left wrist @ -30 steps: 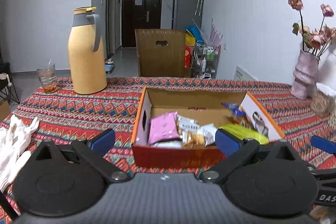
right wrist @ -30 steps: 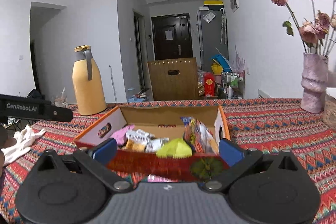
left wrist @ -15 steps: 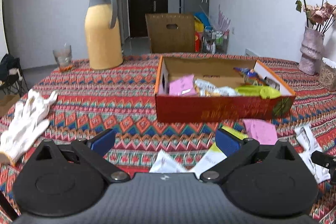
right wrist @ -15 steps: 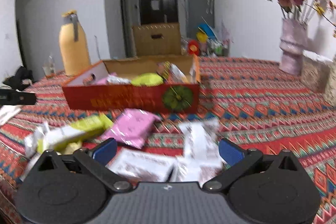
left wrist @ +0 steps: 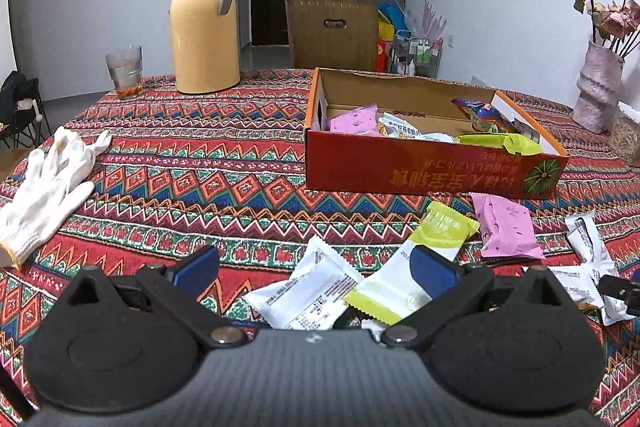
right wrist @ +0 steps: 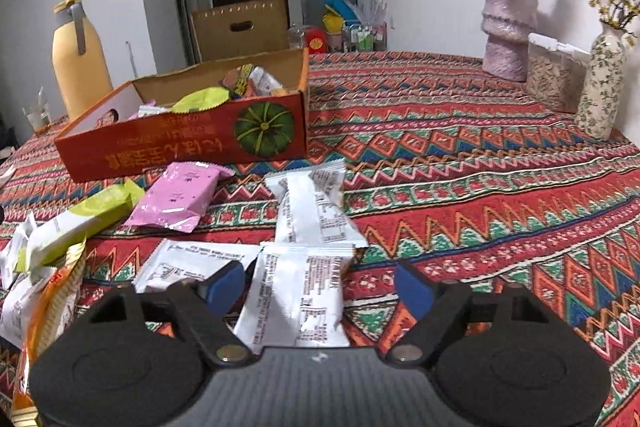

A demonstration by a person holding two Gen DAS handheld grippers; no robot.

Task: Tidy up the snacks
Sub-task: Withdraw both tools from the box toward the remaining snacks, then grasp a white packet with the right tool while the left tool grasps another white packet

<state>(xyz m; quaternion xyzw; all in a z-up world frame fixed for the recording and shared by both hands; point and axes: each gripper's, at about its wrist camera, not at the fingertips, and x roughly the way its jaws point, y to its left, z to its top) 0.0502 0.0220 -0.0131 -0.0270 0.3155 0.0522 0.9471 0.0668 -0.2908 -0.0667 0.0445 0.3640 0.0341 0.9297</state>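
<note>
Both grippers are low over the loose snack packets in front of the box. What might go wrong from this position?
The right gripper has just been closing around a white packet that overlaps a second white packet, so it might drag or lift both. The left gripper is open over a white packet and a green packet lying close together; it could catch the wrong one. The packets look slick and flat, so a pinch may slip.

The red snack box (left wrist: pixel 420 173) carries a row of gold characters on its near side, printed upside down and not legible, beside a green pumpkin picture (right wrist: pixel 264 133). The white snack packets (right wrist: pixel 308 291) near the right gripper bear fine dark print, too small to read. Nothing else is readable.
</note>
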